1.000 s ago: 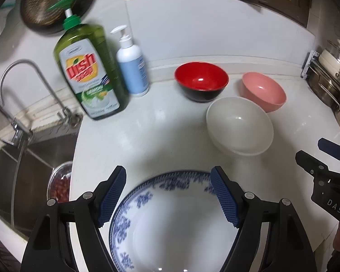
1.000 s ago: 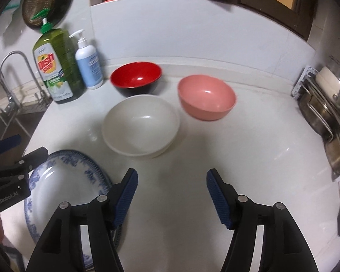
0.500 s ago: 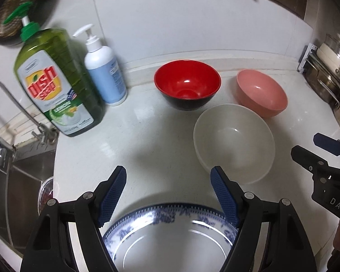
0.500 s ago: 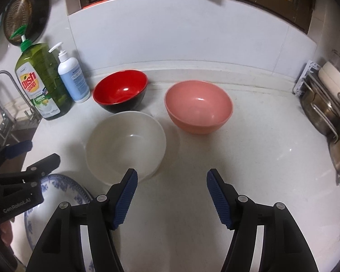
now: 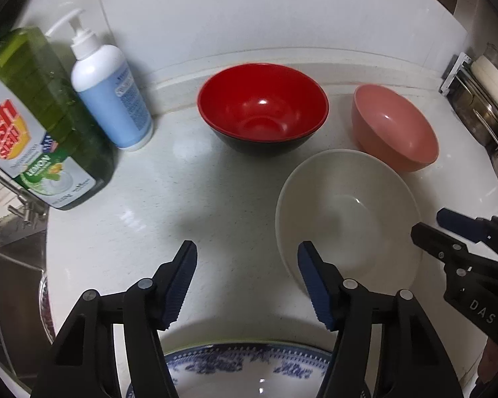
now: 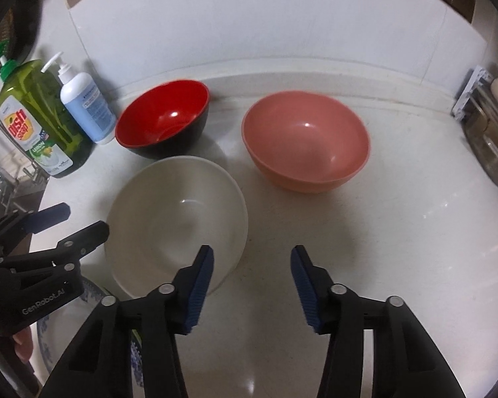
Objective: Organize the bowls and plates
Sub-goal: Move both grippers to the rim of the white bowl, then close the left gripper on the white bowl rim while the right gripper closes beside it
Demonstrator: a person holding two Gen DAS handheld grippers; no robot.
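Both grippers have advanced over the counter [image 6: 398, 232] since a second ago; we see the bowls larger and the blue-patterned plate [image 5: 249, 364] slipping toward the 6 o'clock edge of the left view. Left gripper [image 5: 247, 255]: jaws have just been closing, part open now, nothing between them, only bare counter; its right finger [image 5: 315, 285] overlaps the white bowl's [image 5: 347, 212] 8 o'clock rim, contact we cannot tell. Right gripper [image 6: 251, 260]: jaws also just been closing, part open, empty; its left finger [image 6: 199, 285] overlaps the white bowl's 5 o'clock rim, contact unclear.

White bowl sits mid-counter. Red bowl [image 5: 262, 109] at its 11 o'clock, near the wall; pink bowl [image 6: 305, 139] at its 2 o'clock in the right view. All three upright, close together.

Green dish soap bottle [image 5: 33, 126] and white pump bottle [image 5: 109, 93] stand at 9–10 o'clock, tap [image 6: 0, 165] beyond. Metal rack [image 6: 488, 139] at 3 o'clock. White wall panel [image 6: 249, 33] behind.
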